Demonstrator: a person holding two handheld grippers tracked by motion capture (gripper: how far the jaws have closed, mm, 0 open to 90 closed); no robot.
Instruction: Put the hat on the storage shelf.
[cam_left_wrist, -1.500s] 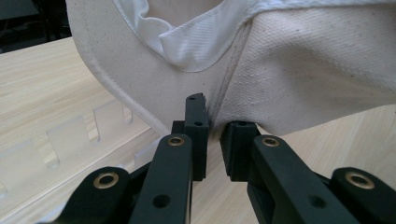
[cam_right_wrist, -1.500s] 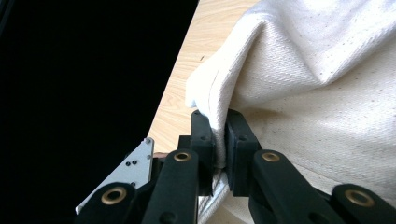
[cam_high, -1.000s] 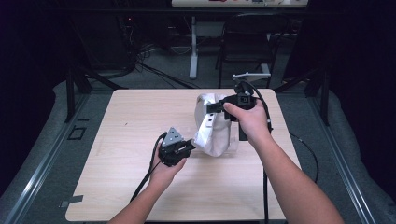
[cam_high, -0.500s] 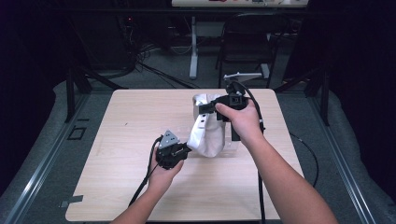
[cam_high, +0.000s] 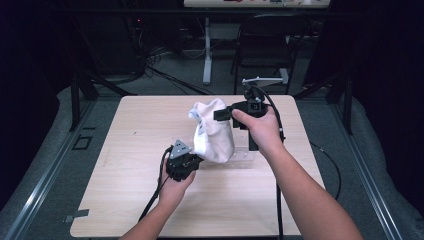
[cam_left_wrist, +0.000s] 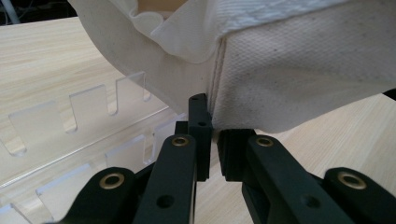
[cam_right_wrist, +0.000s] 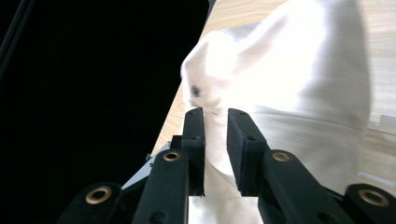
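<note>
Since a second earlier, the left gripper (cam_high: 196, 161) had slid leftward along the table (cam_high: 125, 200) while the right gripper (cam_high: 218, 115) pinched the white cloth bag (cam_high: 214, 132) up high. From the left gripper view, its jaws nipped the bag's bottom seam (cam_left_wrist: 212, 100) beside a clear slotted acrylic piece (cam_left_wrist: 70, 121); from the right gripper view, cloth (cam_right_wrist: 299, 93) sat clamped between the jaws.

light wood table (cam_high: 125, 200), rectangular with rounded corners, standing on grey floor (cam_high: 45, 170). clear acrylic slotted rack (cam_left_wrist: 70, 135) lies flat on the top, right of centre, toward the right edge. white cloth bag (cam_high: 214, 132) stands over the rack; can't tell whether its bottom touches it.
</note>
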